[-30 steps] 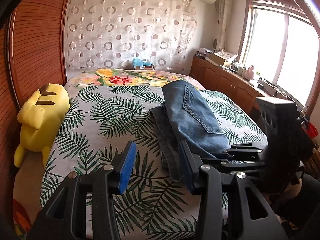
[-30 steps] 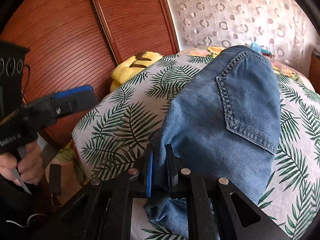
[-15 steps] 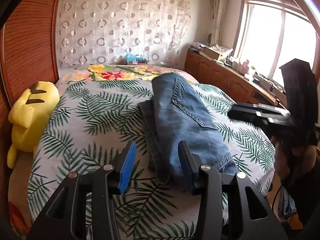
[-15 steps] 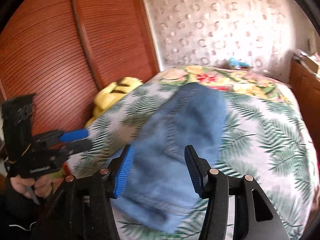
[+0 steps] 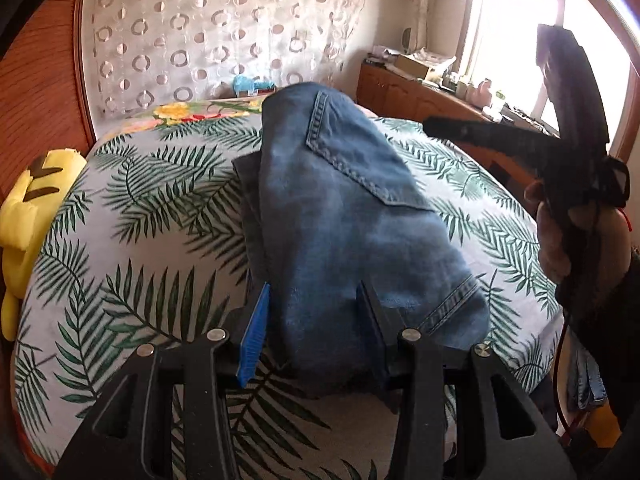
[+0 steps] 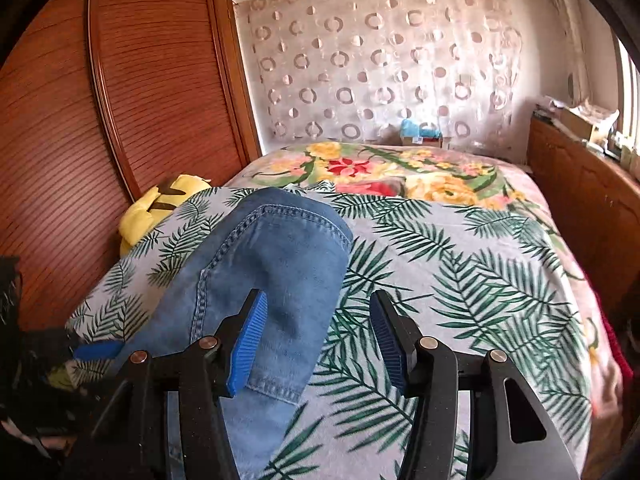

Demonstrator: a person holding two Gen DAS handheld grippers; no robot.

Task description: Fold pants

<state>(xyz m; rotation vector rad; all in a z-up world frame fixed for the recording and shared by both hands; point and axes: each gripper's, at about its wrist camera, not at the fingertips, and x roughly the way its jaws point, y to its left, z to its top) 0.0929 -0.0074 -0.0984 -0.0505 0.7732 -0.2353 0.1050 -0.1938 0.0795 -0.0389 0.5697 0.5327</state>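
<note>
While the folded blue denim pants [image 5: 340, 216] lie on the palm-leaf printed bed [image 5: 132, 248], we have our left gripper [image 5: 312, 332] open, with the near end of the bundle sitting between its spread jaws. From that gripper the pants run straight ahead and away, long axis in line with the fingers, back pocket facing up. Our right gripper [image 6: 316, 336] is open too and holds nothing; in its own view the pants [image 6: 260, 280] lie ahead and to its left, only their near edge reaching into the gap by the left blue pad [image 6: 248, 344], the rest of the gap over bare bedspread. We judge the left gripper the nearer and better placed: closing there would catch the near end for a fold away from us. The right would first need to shift leftward.
</note>
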